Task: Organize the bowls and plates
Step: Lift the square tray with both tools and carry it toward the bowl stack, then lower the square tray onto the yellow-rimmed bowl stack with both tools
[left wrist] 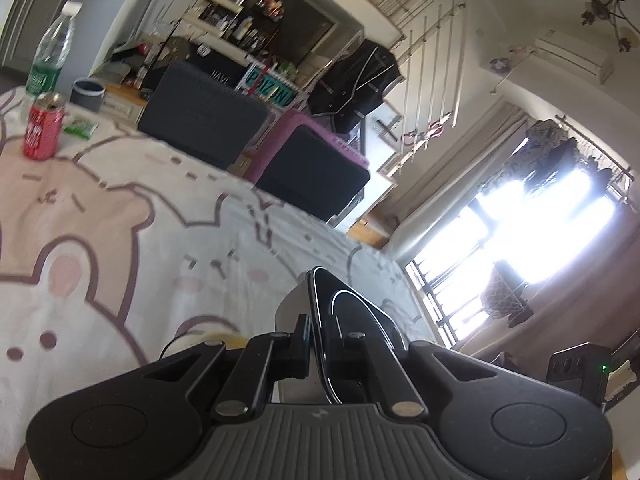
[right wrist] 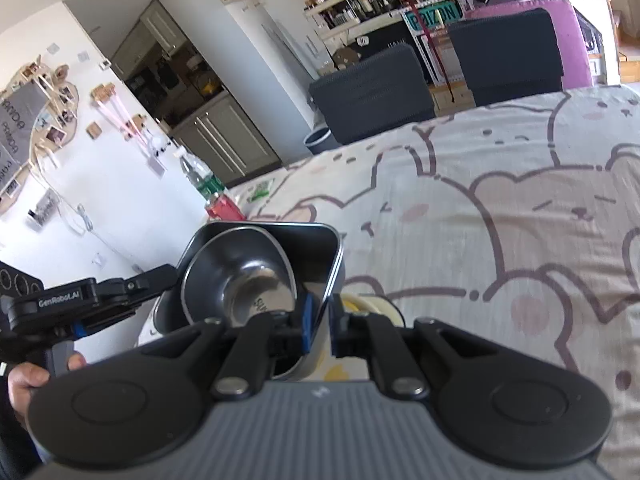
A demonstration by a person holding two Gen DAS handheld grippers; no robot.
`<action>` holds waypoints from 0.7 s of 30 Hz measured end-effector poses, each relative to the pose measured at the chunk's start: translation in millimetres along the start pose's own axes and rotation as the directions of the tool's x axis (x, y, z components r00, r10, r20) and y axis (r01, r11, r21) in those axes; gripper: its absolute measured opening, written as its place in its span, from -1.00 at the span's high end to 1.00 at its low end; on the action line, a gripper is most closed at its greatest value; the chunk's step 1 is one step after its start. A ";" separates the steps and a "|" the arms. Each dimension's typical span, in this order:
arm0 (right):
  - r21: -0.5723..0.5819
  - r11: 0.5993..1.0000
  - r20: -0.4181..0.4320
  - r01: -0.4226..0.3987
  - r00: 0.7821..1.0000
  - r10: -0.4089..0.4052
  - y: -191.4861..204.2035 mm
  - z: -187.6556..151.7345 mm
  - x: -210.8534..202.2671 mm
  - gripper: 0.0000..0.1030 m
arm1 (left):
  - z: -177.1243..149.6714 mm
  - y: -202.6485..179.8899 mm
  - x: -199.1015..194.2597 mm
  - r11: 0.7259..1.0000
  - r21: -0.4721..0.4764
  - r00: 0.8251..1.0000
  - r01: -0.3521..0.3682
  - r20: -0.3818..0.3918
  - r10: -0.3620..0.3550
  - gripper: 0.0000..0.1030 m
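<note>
While both grippers pinch opposite rims of one dark square dish (right wrist: 316, 248), a metal bowl (right wrist: 244, 276) sits inside it. Ahead of the right gripper (right wrist: 320, 332) lies open tablecloth (right wrist: 500, 216). Only the left gripper (left wrist: 316, 344) view shows the table's far edge beside a bright window (left wrist: 532, 232).

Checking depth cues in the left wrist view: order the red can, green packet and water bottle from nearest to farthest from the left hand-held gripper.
1. Red can, far left on the tablecloth.
2. Green packet, just right of the can.
3. Water bottle, behind the can near the table's far edge.
</note>
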State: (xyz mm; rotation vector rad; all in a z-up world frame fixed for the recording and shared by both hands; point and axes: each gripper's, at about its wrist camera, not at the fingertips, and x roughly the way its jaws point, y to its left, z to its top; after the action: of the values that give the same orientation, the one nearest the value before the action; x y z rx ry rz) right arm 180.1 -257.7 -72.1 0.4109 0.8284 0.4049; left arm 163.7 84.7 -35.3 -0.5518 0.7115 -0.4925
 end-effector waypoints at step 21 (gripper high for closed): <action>-0.082 0.994 -0.166 0.077 0.982 -0.090 24.7 -15.2 45.4 0.67 | -20.4 40.3 12.4 0.991 -0.037 0.985 -0.128 -0.125 0.123 0.87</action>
State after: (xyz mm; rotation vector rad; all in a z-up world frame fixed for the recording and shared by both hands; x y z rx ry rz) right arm 191.5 -211.4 -97.1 0.2734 0.9898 0.3954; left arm 166.5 101.4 -78.9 -0.5181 0.8707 -0.3959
